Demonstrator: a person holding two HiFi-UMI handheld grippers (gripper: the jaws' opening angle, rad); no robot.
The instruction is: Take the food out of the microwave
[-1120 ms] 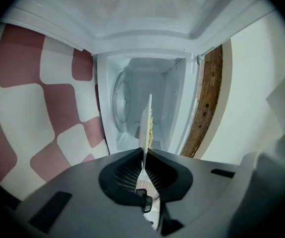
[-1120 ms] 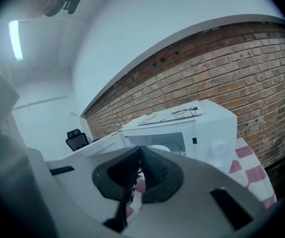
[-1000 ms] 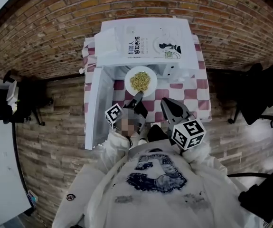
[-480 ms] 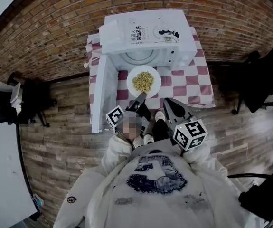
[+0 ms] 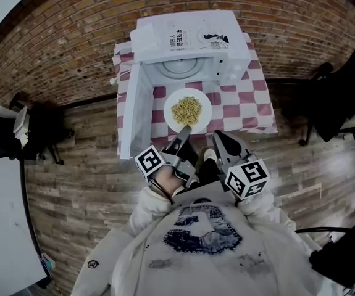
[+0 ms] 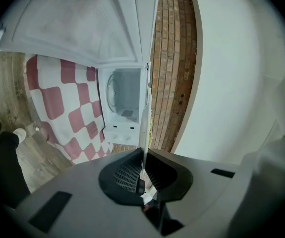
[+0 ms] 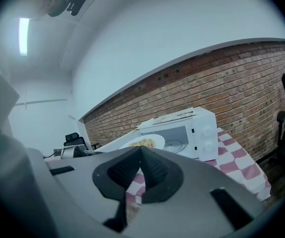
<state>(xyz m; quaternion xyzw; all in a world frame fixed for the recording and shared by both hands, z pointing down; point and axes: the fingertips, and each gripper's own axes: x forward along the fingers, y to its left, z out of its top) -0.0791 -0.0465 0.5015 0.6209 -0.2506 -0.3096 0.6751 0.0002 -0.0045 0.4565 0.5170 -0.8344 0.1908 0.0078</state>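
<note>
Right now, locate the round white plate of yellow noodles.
Head view centre: the plate, over the checked cloth before the open white microwave, rim in the left tool.

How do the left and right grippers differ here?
The left gripper is shut on the plate at its rim; the right gripper is shut on nothing. The left gripper reaches the plate; the right gripper stops short beside it. Both are closed and point toward the open microwave.
</note>
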